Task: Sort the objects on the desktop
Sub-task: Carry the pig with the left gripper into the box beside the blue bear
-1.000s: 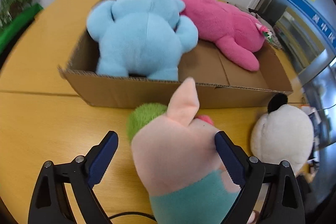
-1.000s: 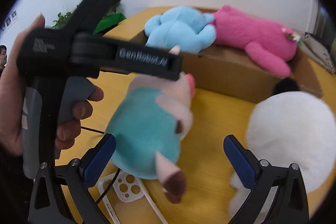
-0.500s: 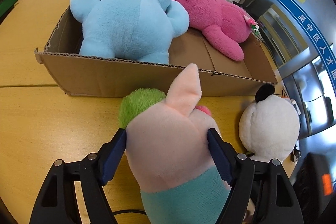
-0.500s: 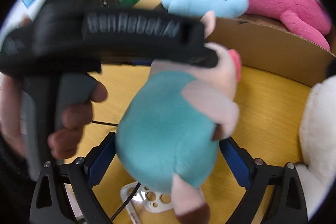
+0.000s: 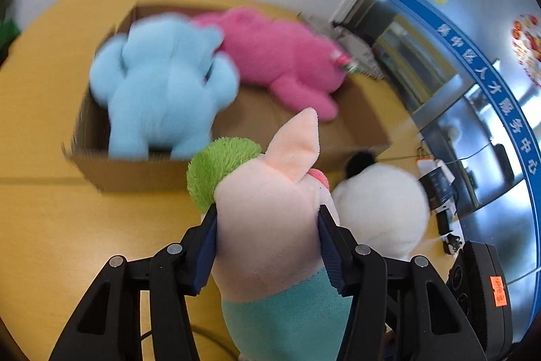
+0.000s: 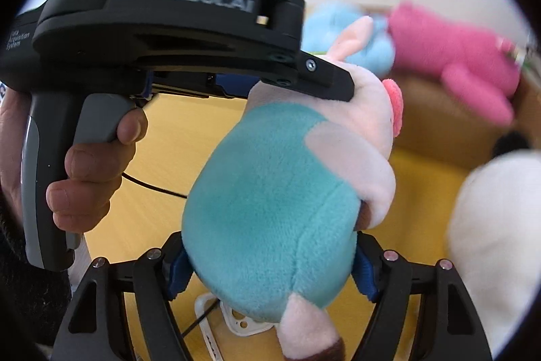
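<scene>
**userA:** Both grippers have closed up since a sec ago. Left gripper (image 5: 267, 225) was wide apart w/ the pig plush (image 5: 270, 225) loose between the pads, now it's clamped on the pig's head. Right gripper (image 6: 270, 269) also closed in, squeezing the teal body (image 6: 270, 208).

**userB:** so pig's off the table (image 5: 50, 225) now?

**userA:** Looks lifted imo, background's blurry so it's moving. Cardboard box (image 5: 135, 173) w/ the blue plush (image 5: 162, 100) and pink plush (image 5: 280, 56) sits just ahead, white plush (image 5: 382, 208) right beside on the table. Prob headed into the box next.

**userB:** pose?

**userA:** Left hand (image 6: 91, 178) grips the handle, tool level, pointing at the box. Right one comes in from below.
</scene>
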Action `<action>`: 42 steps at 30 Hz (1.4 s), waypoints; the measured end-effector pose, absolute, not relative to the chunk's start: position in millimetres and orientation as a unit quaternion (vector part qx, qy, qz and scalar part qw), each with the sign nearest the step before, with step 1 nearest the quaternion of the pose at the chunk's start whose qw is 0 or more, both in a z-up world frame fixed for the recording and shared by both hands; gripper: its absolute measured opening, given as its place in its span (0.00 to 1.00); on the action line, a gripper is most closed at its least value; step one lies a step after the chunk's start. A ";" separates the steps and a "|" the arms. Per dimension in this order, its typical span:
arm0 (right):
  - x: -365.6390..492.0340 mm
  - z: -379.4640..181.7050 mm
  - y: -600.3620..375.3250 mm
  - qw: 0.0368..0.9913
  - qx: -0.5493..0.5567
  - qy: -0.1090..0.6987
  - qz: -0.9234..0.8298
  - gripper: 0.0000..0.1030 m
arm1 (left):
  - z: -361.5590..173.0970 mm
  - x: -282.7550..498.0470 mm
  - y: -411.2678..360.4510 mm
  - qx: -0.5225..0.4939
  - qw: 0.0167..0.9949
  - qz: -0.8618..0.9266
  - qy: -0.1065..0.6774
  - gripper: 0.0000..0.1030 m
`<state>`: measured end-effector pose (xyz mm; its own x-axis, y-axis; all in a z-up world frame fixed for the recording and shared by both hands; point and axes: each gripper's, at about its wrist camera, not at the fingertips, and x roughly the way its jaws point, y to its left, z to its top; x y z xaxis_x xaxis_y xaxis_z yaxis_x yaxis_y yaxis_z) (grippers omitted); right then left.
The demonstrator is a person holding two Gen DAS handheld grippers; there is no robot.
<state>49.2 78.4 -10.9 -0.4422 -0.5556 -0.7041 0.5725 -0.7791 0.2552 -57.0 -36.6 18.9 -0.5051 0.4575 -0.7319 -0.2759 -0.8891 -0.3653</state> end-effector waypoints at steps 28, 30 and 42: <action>-141.8 -1.7 116.9 0.288 0.475 -0.021 -0.831 0.85 | -21.2 -273.2 7.5 -0.484 0.264 0.833 -0.049 0.63; -132.8 12.4 132.4 0.291 0.458 -0.040 -0.839 0.85 | -22.7 -266.8 9.8 -0.483 0.259 0.835 -0.045 0.64; -159.5 -17.6 129.9 0.215 0.496 0.008 -0.841 0.63 | 6.3 -242.9 5.8 -0.425 0.237 0.872 -0.045 0.62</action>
<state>-159.5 129.9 -17.6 -0.4153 -0.3534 -0.8382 0.3685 -0.9078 0.2001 -242.9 5.8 6.3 -0.5254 0.4527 -0.7204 -0.3756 -0.8832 -0.2810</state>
